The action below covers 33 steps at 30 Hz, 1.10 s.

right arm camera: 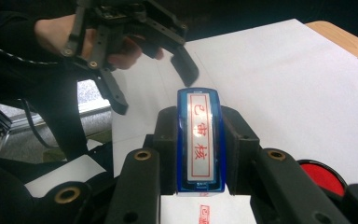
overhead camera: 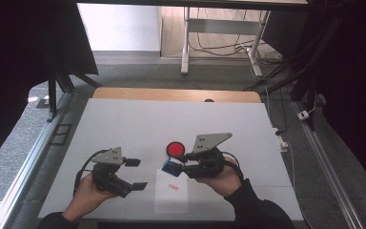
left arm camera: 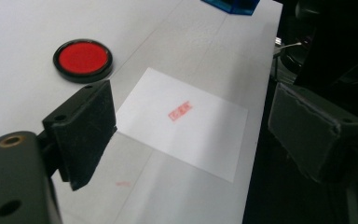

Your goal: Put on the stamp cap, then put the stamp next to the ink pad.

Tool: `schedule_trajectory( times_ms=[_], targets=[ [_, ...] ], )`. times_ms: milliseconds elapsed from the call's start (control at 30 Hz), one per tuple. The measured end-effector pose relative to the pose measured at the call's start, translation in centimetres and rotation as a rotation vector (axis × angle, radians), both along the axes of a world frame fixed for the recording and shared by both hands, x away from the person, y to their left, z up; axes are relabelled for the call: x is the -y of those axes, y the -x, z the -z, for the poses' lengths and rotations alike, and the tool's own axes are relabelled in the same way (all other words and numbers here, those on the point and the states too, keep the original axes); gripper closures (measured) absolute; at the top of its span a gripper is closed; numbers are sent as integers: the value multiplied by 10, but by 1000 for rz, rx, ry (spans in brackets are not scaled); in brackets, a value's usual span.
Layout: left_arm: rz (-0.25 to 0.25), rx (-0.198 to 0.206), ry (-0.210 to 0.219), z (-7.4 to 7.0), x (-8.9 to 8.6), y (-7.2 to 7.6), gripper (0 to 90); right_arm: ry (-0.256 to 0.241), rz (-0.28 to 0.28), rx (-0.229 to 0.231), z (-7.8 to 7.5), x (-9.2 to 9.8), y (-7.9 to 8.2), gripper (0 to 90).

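A blue rectangular stamp [overhead camera: 171, 167] with a white label of red characters [right arm camera: 199, 140] is held just above the table, and my right gripper [overhead camera: 177, 166] is shut on its sides. Below it lies a white paper sheet [overhead camera: 171, 198] bearing a red stamp print [left arm camera: 179, 111]. A round red ink pad [overhead camera: 175, 149] in a black case sits just beyond the sheet. My left gripper [overhead camera: 136, 174] hovers left of the sheet, open, with nothing between its jaws; the left gripper view looks across the sheet [left arm camera: 186, 135] between them.
A large white mat [overhead camera: 124, 129] covers the wooden table [overhead camera: 124, 93]. Aluminium frame rails [overhead camera: 28, 157] run along both sides. Desk legs and cables [overhead camera: 219, 47] stand on the floor beyond the far edge.
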<state>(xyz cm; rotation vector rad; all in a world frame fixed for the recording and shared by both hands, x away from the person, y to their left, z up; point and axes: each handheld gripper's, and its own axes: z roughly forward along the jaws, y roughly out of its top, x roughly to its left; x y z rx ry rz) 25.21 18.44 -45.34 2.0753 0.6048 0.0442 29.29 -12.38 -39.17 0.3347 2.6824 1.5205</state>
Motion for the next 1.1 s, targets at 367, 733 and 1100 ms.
schedule_trajectory(
  times_ms=[367,733,1100],
  targets=[
    [-104,-34,16,4,-22,22,69,18,21,8,0,1,-1,698],
    [-174,-48,-24,11,-37,36,36,31,44,7,2,2,-2,697],
    [-264,-58,-37,16,-55,45,0,47,78,13,2,5,-6,697]
  ],
)
